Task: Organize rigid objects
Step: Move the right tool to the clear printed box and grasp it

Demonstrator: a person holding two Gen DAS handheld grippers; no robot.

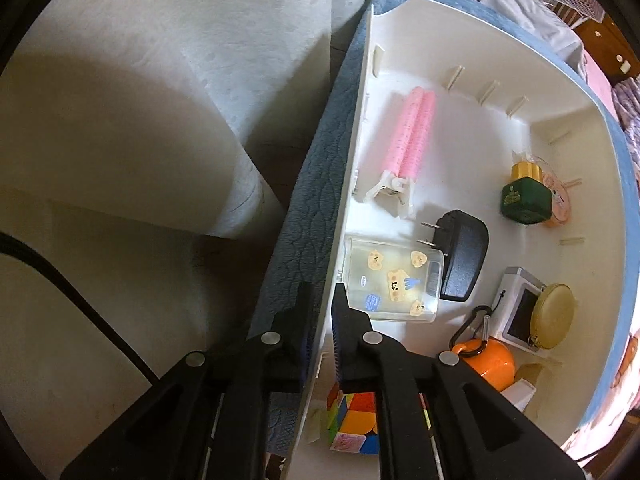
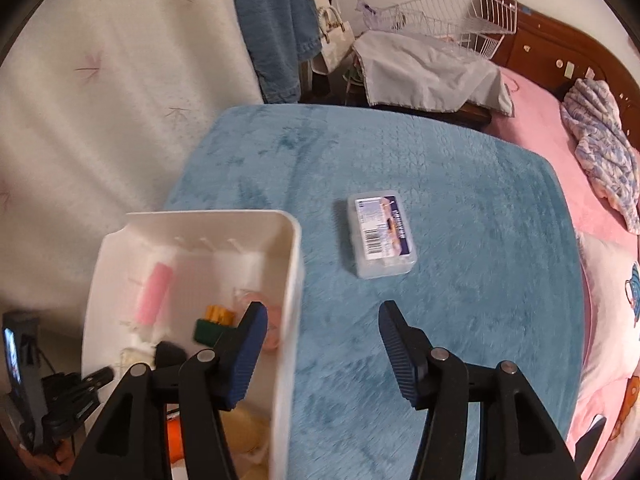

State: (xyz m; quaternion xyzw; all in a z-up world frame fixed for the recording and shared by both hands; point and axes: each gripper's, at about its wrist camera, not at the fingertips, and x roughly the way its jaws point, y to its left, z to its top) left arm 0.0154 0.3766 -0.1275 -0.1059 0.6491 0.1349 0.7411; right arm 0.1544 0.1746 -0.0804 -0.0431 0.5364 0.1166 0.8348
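Right wrist view: right gripper [image 2: 322,350] fingers apart; clear case [image 2: 381,236] lies at frame center on blue surface [image 2: 480,320]. Left gripper [image 1: 322,320] clamps bin [image 1: 362,128] wall. Straddle case squarely before closing.

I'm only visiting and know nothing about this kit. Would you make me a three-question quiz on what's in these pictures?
1. True or false: the left hand-held gripper is clamped on the wall of the white bin.
2. Which item lies outside the bin on the blue blanket? A) Rubik's cube B) clear plastic case C) black power adapter
3. Fill in: the right hand-held gripper is ____ and holds nothing.

Key: 1 true; 2 B; 3 open.
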